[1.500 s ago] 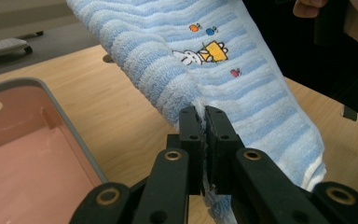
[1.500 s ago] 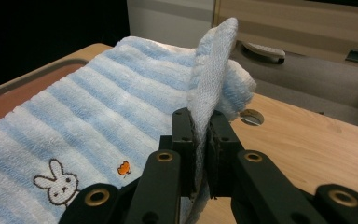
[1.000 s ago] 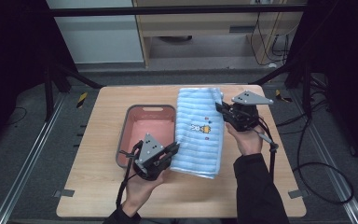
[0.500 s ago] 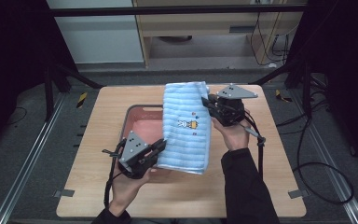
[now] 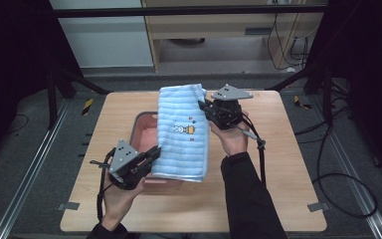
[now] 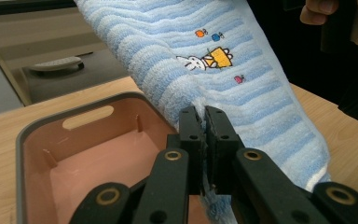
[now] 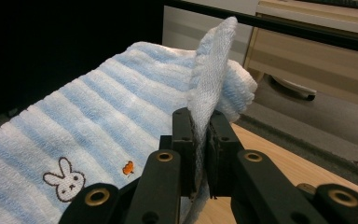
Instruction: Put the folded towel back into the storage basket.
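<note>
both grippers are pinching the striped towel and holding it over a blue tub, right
Not quite: the tub is pink, not blue, as the left gripper view shows. Both the left gripper and the right gripper are indeed shut on the striped towel above it.

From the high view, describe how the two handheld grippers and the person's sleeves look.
Both the left gripper and the right gripper are black, each topped by a grey three-cornered plate, with a black cable trailing toward the person. Up close, the jaws are flat black bars with brass-coloured pivot pins. The person wears dark long sleeves.
</note>
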